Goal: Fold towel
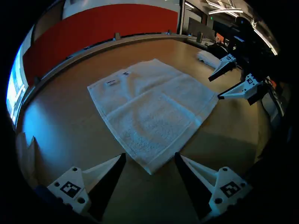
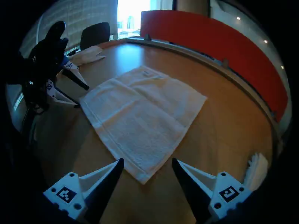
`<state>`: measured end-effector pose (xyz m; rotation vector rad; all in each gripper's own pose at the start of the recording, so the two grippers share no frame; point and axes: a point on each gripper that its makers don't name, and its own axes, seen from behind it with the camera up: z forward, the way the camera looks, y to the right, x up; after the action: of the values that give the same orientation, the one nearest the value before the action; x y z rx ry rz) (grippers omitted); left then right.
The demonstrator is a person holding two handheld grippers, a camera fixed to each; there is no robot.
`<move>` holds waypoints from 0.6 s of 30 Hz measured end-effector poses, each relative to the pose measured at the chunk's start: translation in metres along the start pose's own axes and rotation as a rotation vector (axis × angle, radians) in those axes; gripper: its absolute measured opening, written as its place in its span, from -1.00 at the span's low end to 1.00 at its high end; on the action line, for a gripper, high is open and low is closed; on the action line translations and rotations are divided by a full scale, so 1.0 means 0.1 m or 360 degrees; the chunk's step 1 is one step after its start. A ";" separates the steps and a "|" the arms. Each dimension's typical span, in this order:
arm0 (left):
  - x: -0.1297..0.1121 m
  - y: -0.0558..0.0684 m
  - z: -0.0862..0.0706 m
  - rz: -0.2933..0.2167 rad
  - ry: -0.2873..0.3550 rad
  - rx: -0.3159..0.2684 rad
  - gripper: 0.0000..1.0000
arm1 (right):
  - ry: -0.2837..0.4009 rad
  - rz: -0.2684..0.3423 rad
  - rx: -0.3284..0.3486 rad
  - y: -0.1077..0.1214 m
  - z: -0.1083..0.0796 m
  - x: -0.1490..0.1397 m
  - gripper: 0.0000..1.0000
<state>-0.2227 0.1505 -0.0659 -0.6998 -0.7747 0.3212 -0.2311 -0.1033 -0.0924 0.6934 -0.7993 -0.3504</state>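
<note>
Left gripper view presents the wooden surface, bounded on its far side by a red partition. The towel lies flat near the middle of the surface, turned so that its corners point outward like a diamond. The left tongs are spread wide and hold nothing; the nearest towel corner lies between the two fingers, untouched. Right gripper view gives the same arrangement for the right tongs: wide open, empty, straddling the adjacent corner. By judgement, this placement sets both tongs to pinch two neighbouring corners, so that one edge can be lifted and carried across to the opposite edge. The towel is white terry with a woven border band along its edges; soft creases cross its centre. Two small labels sit near its far corner. A separate folded cloth rests well apart at the far right.
</note>
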 end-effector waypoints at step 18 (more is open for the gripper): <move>-0.03 0.00 0.03 -0.0004 0.0000 0.0042 0.87 | -0.0046 0.0019 0.0064 -0.06 0.06 -0.14 0.46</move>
<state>-0.2275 0.1500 -0.0657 -0.6739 -0.7701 0.3283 -0.2453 -0.1033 -0.1011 0.7222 -0.8396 -0.3349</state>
